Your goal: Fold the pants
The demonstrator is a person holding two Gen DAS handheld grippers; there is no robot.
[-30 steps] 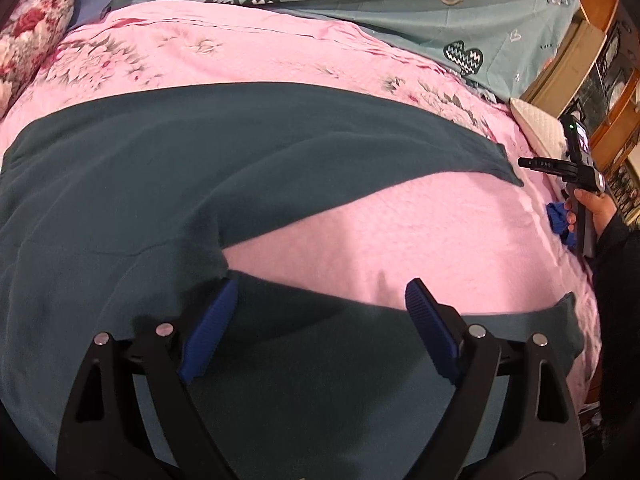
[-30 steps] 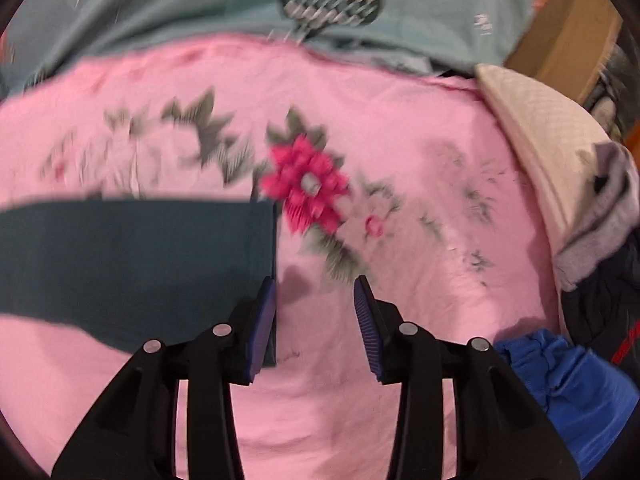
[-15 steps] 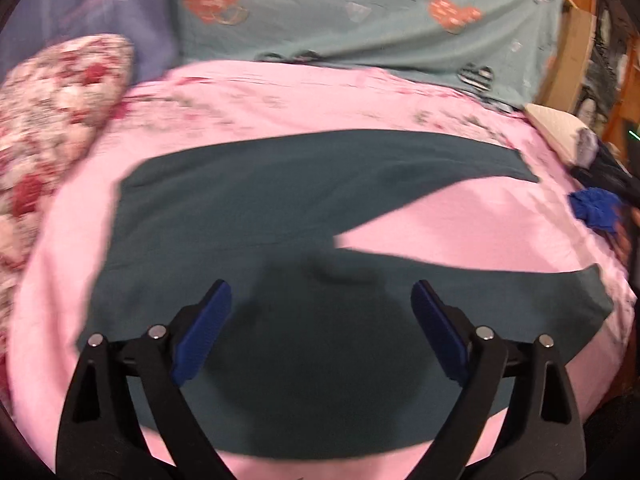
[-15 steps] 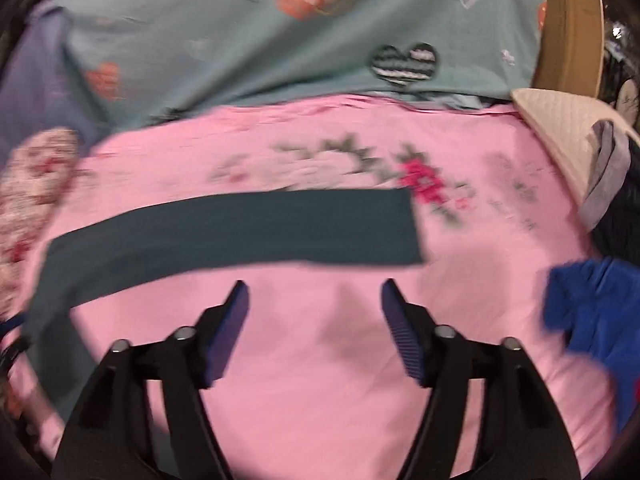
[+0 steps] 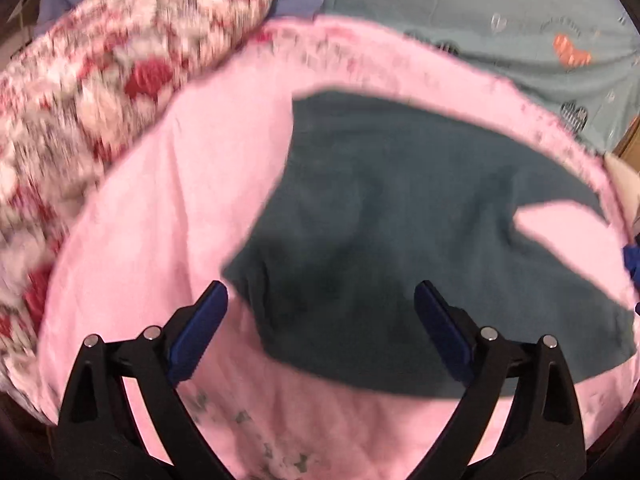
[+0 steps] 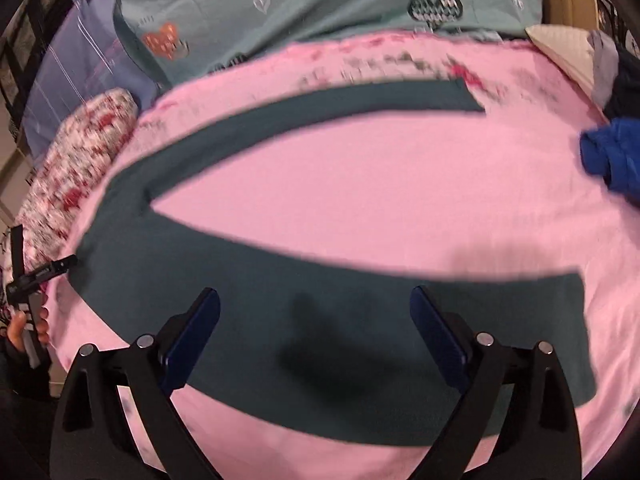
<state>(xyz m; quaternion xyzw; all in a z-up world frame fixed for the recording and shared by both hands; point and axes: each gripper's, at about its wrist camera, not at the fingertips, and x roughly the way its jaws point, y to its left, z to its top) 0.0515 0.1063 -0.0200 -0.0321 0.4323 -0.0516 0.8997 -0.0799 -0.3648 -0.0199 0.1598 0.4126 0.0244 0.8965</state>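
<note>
Over the pants (image 5: 400,216), both grippers newly wide.

Your left wrist camera is looking down and forward between its blue-padded fingers (image 5: 436,320) at the waist end of the dark teal cloth pants (image 5: 400,216), hovering fairly near, with the red-and-white floral pillow (image 5: 104,92) at its left. Your right wrist camera is looking from above the near leg across both legs of the pants (image 6: 320,320). Both views are sharing the pants, the pink floral bedspread (image 6: 380,200), the pillow and the teal heart-printed sheet (image 6: 320,8) beyond.
</note>
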